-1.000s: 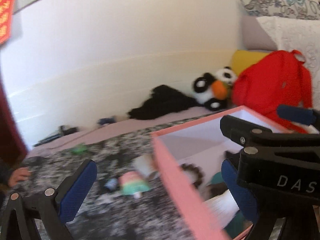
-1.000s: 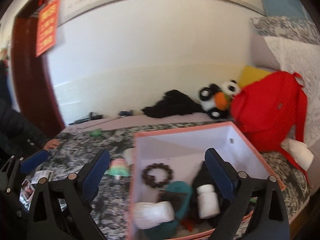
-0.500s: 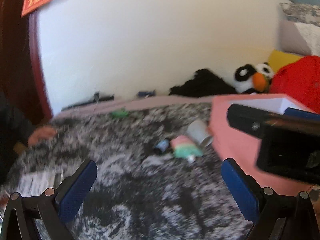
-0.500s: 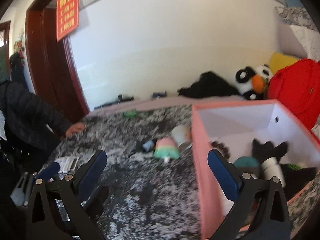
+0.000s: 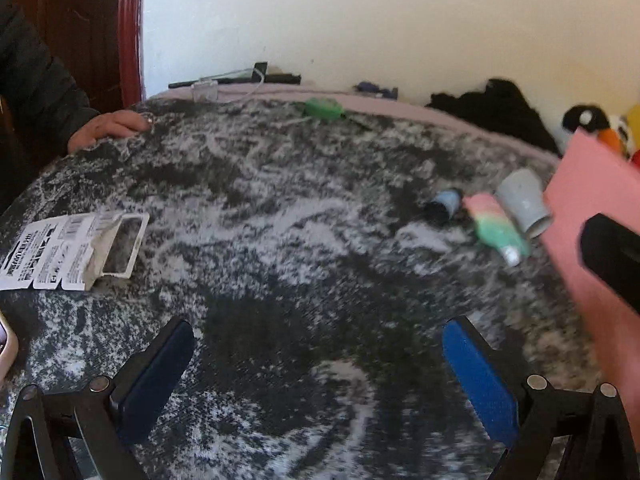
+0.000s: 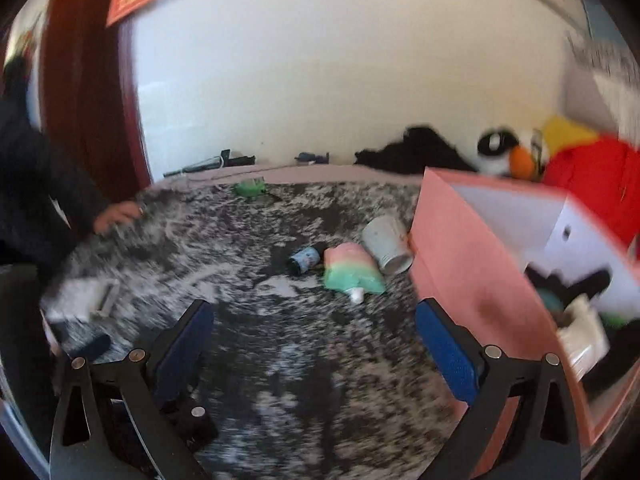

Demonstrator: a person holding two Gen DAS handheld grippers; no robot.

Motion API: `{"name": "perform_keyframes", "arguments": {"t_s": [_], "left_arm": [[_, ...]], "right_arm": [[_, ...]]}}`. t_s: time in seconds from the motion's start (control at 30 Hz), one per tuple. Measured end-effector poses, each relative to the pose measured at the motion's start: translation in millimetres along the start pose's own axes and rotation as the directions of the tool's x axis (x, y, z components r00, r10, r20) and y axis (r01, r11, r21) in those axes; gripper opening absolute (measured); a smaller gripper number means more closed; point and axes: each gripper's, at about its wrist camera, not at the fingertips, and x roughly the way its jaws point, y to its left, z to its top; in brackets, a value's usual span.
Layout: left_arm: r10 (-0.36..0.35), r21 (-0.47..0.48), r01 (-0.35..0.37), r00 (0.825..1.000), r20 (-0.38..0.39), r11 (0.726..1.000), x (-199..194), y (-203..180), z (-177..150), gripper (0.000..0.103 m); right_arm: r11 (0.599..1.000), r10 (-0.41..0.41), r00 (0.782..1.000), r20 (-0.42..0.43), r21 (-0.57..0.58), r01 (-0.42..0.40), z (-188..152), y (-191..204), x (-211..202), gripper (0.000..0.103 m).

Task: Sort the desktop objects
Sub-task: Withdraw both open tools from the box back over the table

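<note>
Left gripper: fingers spread wide, nothing between them, above the mottled cloth. Right gripper: also spread, empty, over the same cloth.

Landmark: pink box, open-topped, at the right of the cloth, already holding several items; blur hides what most are.

Just left of the box lie three loose things in a cluster. Grey cup lies on its side beside the box wall, perhaps touching it, mouth toward the camera. Pouch, pink-to-green, lies flat just left of the cup, long axis running away from the camera, white cap at the near end. Small blue-labelled bottle lies on its side left of the pouch.

Well left of the box: opened white carton, flat. A person's hand rests on the cloth's far left edge.
</note>
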Motion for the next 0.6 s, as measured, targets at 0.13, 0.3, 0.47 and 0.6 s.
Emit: {"name": "perform_keyframes", "arguments": {"t_s": [0.13,0.3,0.47,0.6], "left_arm": [[0.009,0.044,-0.006,0.998,-0.062,0.999,17.6,-3.6,-13.4,0.103],[-0.022,0.002,0.023,0.997,-0.075,1.0,19.0,3.8,-15.8,0.103],[-0.019,-0.011,0.018,0.994,-0.111,1.0,24.8,5.7,-15.6,0.103],[0.013,0.019,-0.01,0.992,-0.123,1.0,27.0,0.7,-16.2,0.103]], "right_arm": [[0.999,0.005,0.999,-0.051,0.038,-0.003,-5.9,-7.4,22.3,0.103],[0.984,0.051,0.986,-0.158,0.175,-0.023,-18.9,-21.6,59.4,0.103],[0.975,0.061,0.978,-0.197,0.224,-0.016,-34.7,-24.7,76.5,0.103],[0.978,0.06,0.97,-0.234,0.209,-0.01,-41.8,-22.6,83.4,0.103]]}}
